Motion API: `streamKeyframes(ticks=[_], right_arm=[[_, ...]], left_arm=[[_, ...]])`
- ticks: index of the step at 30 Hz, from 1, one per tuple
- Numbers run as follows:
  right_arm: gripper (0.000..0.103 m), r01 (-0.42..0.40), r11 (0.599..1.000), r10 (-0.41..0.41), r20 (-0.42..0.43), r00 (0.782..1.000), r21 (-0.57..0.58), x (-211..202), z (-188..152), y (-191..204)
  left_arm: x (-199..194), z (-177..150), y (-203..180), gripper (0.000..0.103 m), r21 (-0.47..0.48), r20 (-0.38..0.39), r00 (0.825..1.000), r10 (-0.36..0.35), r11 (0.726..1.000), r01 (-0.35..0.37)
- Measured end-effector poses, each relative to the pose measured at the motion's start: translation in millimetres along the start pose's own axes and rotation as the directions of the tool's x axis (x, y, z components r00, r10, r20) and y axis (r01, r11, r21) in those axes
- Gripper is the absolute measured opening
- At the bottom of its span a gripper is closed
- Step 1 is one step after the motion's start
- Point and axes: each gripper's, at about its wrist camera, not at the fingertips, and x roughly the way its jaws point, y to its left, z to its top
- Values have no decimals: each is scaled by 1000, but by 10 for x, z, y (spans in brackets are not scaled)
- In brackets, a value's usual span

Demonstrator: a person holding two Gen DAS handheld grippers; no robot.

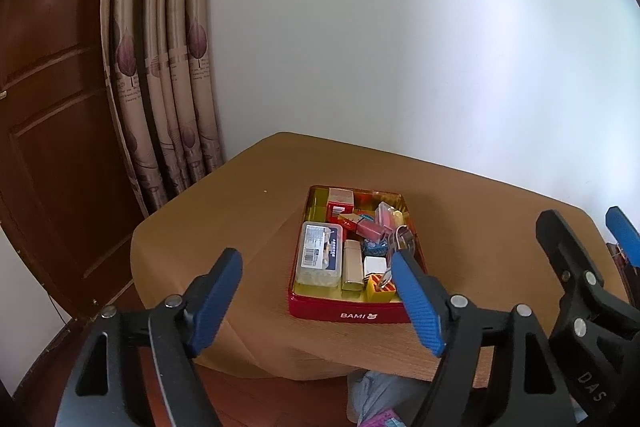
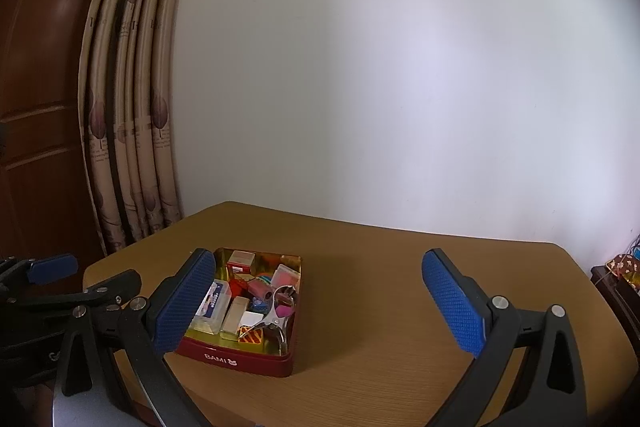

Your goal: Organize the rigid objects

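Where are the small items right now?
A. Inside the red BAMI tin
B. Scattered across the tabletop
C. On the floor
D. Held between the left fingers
A: the red tin on the table holds the boxes and trinkets; both grippers hold nothing.

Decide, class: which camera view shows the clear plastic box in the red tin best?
The left wrist view: the clear plastic box shows whole, label up, in the red tin. In the right wrist view a blue finger hides part of it.

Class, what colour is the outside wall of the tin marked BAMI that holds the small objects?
Red, with white lettering; the tin shows it best in the left wrist view.
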Motion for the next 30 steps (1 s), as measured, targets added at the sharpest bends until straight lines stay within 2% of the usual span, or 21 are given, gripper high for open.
streamKeyframes(ticks=[19,26,28,30], right_arm=[[103,11,1000,-11,-5,1000,11,-16,12,-23],[103,12,1000,-12,-6,1000,11,-22,16,-13],[103,9,1000,-9,-6,1000,13,-21,16,-14],[103,8,1000,-8,-6,1000,12,-17,12,-3]], left_arm=[[106,-29,4,81,12,-23,1000,-1,1000,1],[57,-61,-36,83,36,19,1000,15,999,-15],[54,-64,-40,84,39,22,1000,12,999,-13],[55,-80,-48,90,44,25,999,20,999,-21]])
